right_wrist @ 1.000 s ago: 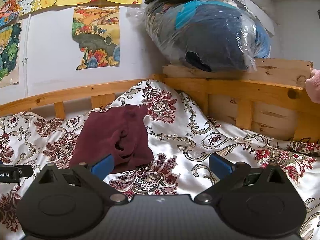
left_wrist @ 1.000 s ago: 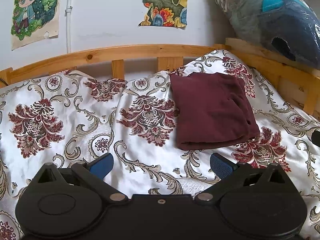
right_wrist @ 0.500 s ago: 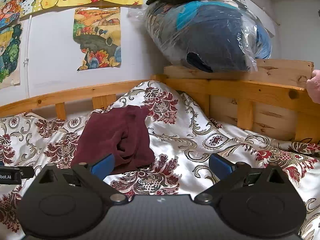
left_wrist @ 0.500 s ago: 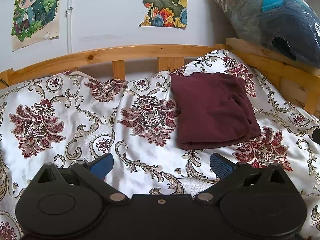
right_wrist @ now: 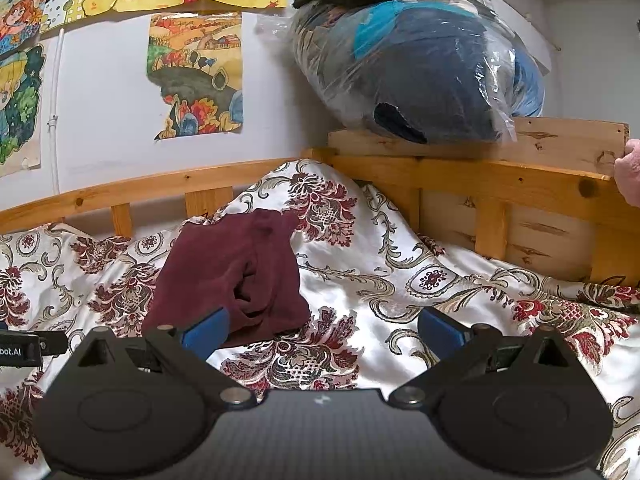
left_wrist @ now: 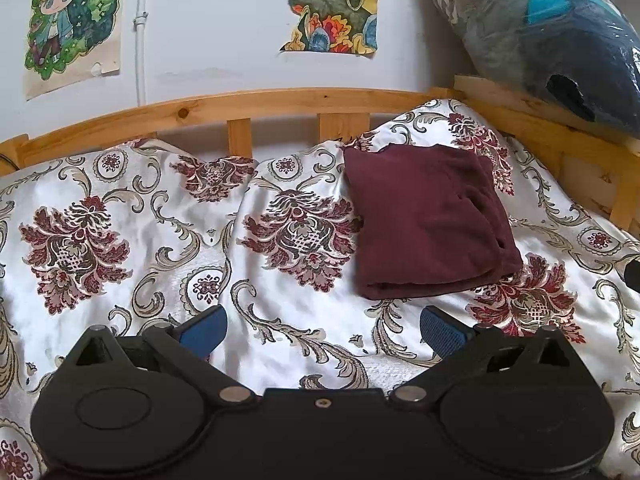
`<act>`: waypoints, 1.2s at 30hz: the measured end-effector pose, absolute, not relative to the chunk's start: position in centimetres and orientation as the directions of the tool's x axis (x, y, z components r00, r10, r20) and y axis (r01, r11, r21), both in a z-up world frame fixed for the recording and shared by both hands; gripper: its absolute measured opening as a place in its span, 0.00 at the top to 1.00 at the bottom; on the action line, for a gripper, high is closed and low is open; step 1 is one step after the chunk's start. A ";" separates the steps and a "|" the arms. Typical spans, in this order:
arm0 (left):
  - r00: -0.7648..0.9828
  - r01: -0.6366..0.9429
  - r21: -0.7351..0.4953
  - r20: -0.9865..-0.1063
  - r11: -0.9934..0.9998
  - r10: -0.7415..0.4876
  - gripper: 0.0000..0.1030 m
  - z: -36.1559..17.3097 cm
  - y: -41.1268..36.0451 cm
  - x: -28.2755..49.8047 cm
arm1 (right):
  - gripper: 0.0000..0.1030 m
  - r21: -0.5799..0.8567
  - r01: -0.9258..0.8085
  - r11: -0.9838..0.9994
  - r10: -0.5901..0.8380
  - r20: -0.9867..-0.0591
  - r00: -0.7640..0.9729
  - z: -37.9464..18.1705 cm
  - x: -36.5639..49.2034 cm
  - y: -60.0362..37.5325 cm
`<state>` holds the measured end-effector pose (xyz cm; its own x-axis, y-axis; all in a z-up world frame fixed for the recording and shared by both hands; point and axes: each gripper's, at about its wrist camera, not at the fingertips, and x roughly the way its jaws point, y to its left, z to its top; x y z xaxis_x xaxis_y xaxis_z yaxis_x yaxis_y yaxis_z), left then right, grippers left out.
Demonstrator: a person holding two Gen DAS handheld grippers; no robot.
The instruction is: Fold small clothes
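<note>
A dark maroon garment [left_wrist: 428,216] lies folded into a rough square on the floral bedspread [left_wrist: 160,240], near the far right corner of the bed. It also shows in the right wrist view [right_wrist: 232,272], with bunched folds at its near edge. My left gripper [left_wrist: 322,330] is open and empty, hovering over the bedspread in front of the garment. My right gripper [right_wrist: 322,330] is open and empty, just right of and in front of the garment; its left fingertip [right_wrist: 204,330] overlaps the garment's near edge in the image.
A wooden bed rail [left_wrist: 256,104] runs along the back and right side [right_wrist: 500,184]. A big plastic bag of clothes [right_wrist: 420,64] sits on the right rail. Posters [left_wrist: 332,4] hang on the white wall. The other gripper's body [right_wrist: 24,348] shows at the left edge.
Both views have shifted very slightly; the garment sits a touch lower in the frames. Both grippers stay open and empty.
</note>
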<state>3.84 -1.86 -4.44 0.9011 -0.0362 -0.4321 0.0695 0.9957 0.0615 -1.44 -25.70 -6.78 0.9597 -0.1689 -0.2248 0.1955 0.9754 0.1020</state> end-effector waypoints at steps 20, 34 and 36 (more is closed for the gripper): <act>0.891 0.043 0.085 -0.453 0.995 0.000 0.01 -4.6 -1.9 4.2 | 0.00 0.099 0.198 0.975 -0.171 -0.233 0.957 -7.1 -1.2 -25.7; 0.882 0.066 0.090 -0.471 0.994 -0.016 0.01 -5.0 -2.2 4.2 | 0.00 0.098 0.188 0.977 -0.161 -0.238 0.958 -7.1 -1.1 -25.6; 0.879 0.065 0.089 -0.477 0.994 -0.015 0.01 -5.0 -2.2 4.3 | 0.00 0.096 0.186 0.978 -0.159 -0.239 0.958 -7.1 -1.1 -25.5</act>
<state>4.25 -2.17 -4.96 0.8789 -0.0153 -0.4768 0.0654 0.9939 0.0886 -1.06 -25.53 -7.13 0.9580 -0.1592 -0.2386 0.1865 0.9777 0.0963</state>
